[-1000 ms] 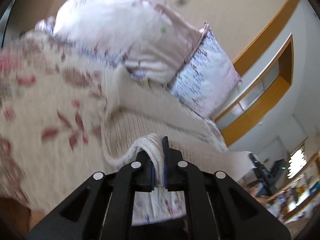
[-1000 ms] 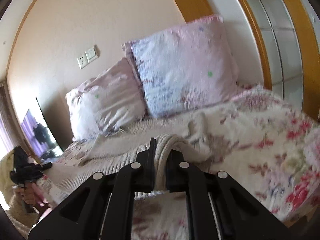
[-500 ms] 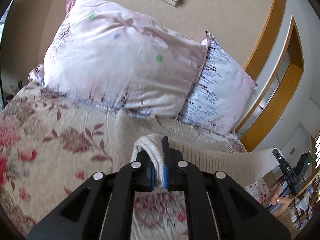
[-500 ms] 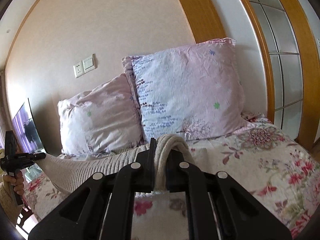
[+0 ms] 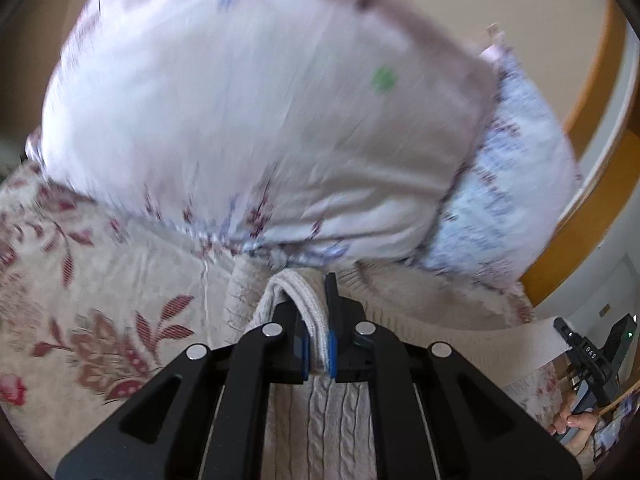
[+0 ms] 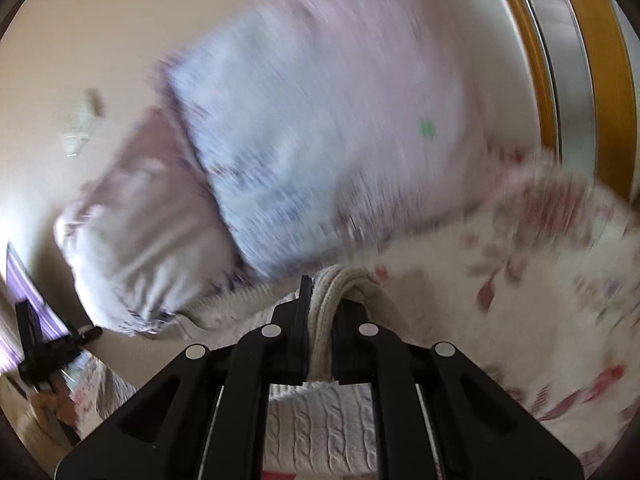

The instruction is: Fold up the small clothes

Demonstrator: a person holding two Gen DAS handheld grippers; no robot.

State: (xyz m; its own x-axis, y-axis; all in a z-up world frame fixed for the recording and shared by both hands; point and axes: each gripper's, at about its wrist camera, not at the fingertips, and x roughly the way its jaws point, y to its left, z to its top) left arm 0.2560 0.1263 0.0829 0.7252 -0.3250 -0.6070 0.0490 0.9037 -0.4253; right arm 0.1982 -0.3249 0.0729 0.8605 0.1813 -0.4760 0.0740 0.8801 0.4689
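Note:
A cream cable-knit sweater (image 5: 320,420) is stretched over the floral bedspread (image 5: 100,300), just in front of the pillows. My left gripper (image 5: 318,344) is shut on a bunched edge of it. My right gripper (image 6: 320,340) is shut on another edge of the same sweater (image 6: 320,432). The knit spans between the two grippers; the right gripper (image 5: 592,360) shows at the far right of the left wrist view, and the left gripper (image 6: 48,348) at the far left of the right wrist view. Both views are blurred by motion.
Two pale floral pillows (image 5: 260,120) (image 6: 320,140) lean against the beige wall at the head of the bed. A wooden-framed glass partition (image 6: 580,80) stands at the right. A wall switch plate (image 6: 80,128) is at the left.
Both grippers have moved forward and down towards the pillows with the sweater in them. The pillows now fill more of both views, and the sweater lies lower over the bedspread.

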